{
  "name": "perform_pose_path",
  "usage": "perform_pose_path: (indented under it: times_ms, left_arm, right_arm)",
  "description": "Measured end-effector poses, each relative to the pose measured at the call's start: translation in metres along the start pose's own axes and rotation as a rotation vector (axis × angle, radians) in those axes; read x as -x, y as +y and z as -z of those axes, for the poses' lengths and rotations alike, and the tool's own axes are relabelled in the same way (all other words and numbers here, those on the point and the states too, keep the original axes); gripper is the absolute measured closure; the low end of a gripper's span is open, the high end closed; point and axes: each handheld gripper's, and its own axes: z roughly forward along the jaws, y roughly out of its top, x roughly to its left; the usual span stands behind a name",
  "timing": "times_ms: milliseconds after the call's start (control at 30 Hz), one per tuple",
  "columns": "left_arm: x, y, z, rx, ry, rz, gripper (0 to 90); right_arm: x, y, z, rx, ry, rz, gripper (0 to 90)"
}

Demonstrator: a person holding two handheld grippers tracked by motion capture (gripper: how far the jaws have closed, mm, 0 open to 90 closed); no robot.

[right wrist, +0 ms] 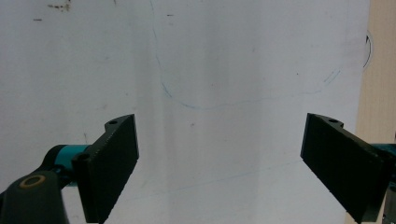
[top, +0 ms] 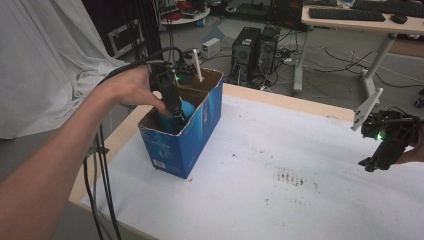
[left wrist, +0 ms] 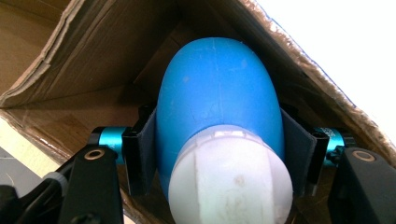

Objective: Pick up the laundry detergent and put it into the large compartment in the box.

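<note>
Blue bulb [left wrist: 217,102] sits clamped in your left tool [left wrist: 219,154] inside the cardboard box [top: 192,135]; right tool [right wrist: 219,163] wide, idle; lifting crooked could snag the flap.

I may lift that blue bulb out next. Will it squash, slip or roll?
The bulb looks like smooth rubber, so it probably yields a little where the left gripper clamps it. Its rounded, tapering sides could slip. Set on the table, it would likely roll.

1. The left claw [left wrist: 219,154] has black flat jaws, teal cylinders and brass-coloured screws.
2. Black cables [top: 102,165] trail from it.
3. The right claw [right wrist: 219,163] bears a green light and a grey three-cornered plate [top: 367,107].
</note>
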Motion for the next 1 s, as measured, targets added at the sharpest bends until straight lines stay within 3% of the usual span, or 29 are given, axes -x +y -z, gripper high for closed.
perform_pose_path:
  times_ms: [1000]
  left_arm:
    - [0.0007,0.0008,-0.0007,-0.004,-0.006,-0.012,35.0]
  right_arm:
    - [-0.0009,0.0,0.0021,0.001,0.003,-0.001,10.5]
